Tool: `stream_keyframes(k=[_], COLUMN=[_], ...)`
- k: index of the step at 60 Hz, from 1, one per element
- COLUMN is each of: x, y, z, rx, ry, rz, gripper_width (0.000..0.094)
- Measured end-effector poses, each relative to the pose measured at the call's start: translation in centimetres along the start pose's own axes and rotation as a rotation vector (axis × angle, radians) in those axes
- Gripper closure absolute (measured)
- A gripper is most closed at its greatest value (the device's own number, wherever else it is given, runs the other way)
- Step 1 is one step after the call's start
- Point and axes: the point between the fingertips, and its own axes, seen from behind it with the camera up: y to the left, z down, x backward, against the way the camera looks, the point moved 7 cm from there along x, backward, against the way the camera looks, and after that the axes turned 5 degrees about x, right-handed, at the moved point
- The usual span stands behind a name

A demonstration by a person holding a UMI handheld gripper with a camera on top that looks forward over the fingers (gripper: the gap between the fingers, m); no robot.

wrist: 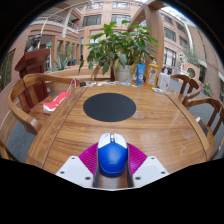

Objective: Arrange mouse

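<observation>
A blue and white computer mouse (pixel 112 156) sits between my two fingers, its sides against the magenta pads (pixel 89 158). My gripper (pixel 112 163) is shut on the mouse and holds it over the near edge of the wooden table (pixel 150 128). A round black mouse pad (pixel 109 106) lies on the table beyond the fingers, apart from the mouse.
A potted green plant (pixel 122 50) stands at the table's far edge with small bottles (pixel 148 73) beside it. A red and white object (pixel 57 100) lies at the table's left edge. Wooden chairs (pixel 28 92) stand at both sides.
</observation>
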Motion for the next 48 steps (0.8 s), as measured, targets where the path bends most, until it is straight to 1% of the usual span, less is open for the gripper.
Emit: stream_keyframes(k=[2, 8, 12, 15, 22, 28, 33, 35, 36, 40, 43, 44, 48], x=[0.0, 0.8, 2.3, 3.6, 6.1, 5.0, 1.4, -0.7, -1.9, -6.0, -9.1, -10.5, -13.1], y=[0.0, -0.5, -1.0, -1.5, -2.5, -2.8, -2.5, -2.3, -1.8, -1.2, -0.7, -0.5, 0.0], z=[0.0, -0.8, -2.9, -5.5, -13.7, -19.4, -22.5, -22.8, -22.0, -22.3, -21.1, -19.8, -18.3], rx=[0.011, 0.002, -0.036, -0.052, -0.077, -0.087, -0.07, -0.062, -0.055, -0.044, -0.016, -0.011, 0.013], ry=[0.0, -0.013, -0.053, -0.107, -0.278, -0.366, -0.362, -0.339, -0.332, -0.261, -0.187, -0.175, -0.09], rz=[-0.004, -0.007, -0.017, -0.027, -0.045, -0.058, -0.065, -0.063, -0.06, -0.066, -0.059, -0.06, -0.048], gripper_width=[0.0567, 0.0567, 0.0568, 0.0567, 0.0567, 0.0569, 0.0568, 0.0568, 0.0568, 0.0569, 0.0568, 0.0567, 0.0564])
